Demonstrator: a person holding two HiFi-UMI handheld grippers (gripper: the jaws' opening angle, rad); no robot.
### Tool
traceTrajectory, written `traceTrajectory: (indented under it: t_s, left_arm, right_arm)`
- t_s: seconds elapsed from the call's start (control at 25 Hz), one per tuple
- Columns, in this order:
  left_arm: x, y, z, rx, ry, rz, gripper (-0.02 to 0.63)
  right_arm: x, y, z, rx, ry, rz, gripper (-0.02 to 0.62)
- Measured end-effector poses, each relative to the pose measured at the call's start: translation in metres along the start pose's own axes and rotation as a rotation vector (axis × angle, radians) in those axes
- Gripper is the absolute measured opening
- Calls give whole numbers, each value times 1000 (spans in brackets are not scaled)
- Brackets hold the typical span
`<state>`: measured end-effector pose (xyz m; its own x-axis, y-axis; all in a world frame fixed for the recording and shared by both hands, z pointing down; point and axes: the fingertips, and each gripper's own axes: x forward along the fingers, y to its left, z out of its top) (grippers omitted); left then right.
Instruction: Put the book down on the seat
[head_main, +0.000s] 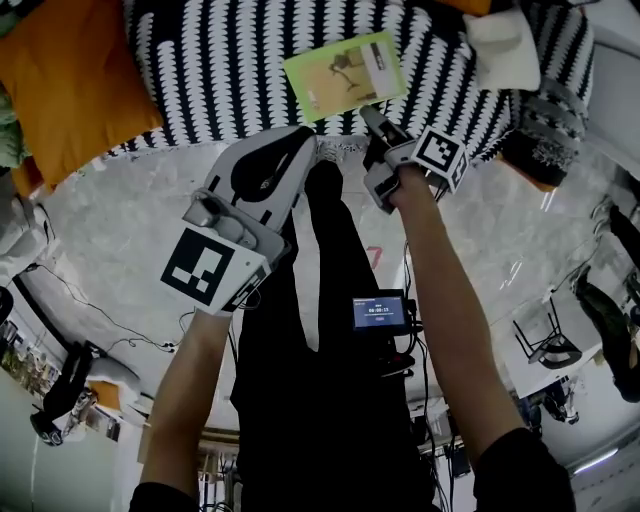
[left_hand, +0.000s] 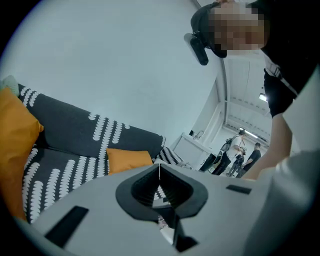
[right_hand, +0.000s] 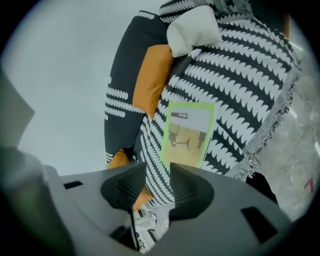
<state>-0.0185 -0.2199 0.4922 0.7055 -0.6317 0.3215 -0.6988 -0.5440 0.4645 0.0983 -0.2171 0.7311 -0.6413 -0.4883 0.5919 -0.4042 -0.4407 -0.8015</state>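
Note:
The book (head_main: 345, 75), with a green-edged cover and a yellow picture, lies flat on the seat (head_main: 230, 60), which wears a black-and-white patterned cover. In the right gripper view the book (right_hand: 187, 132) rests just beyond my jaws, apart from them. My right gripper (head_main: 372, 115) hovers at the book's near edge; its jaws (right_hand: 157, 170) stand partly apart with nothing between them. My left gripper (head_main: 300, 140) hangs in front of the seat's edge, left of the book, and its pads (left_hand: 160, 172) meet on nothing.
An orange cushion (head_main: 70, 80) lies at the seat's left and a white pillow (head_main: 505, 45) at its right, above a grey knitted item (head_main: 545, 125). Pale marbled floor (head_main: 120, 230) runs below the seat's fringe. A small screen (head_main: 380, 312) hangs at my waist.

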Motion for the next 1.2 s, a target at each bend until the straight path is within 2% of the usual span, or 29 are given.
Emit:
traceTrajectory:
  t_s: [0.2, 0.44, 0.72, 0.96, 1.2]
  left_arm:
    - [-6, -20, 28, 7, -1, -9, 14]
    - [-15, -46, 57, 15, -13, -21, 14]
    - [-39, -83, 92, 19, -46, -55, 14]
    - [-60, -113, 120, 19, -86, -72, 14]
    - [-91, -137, 139, 57, -101, -100, 14]
  right_arm:
    - [-23, 34, -3, -67, 25, 20, 78]
    - [-54, 73, -3, -128, 26, 57, 21]
    - [-93, 121, -7, -265, 22, 110, 17]
    - [-139, 184, -21, -466, 12, 182, 15]
    - [-183, 251, -50, -667, -53, 235, 15]
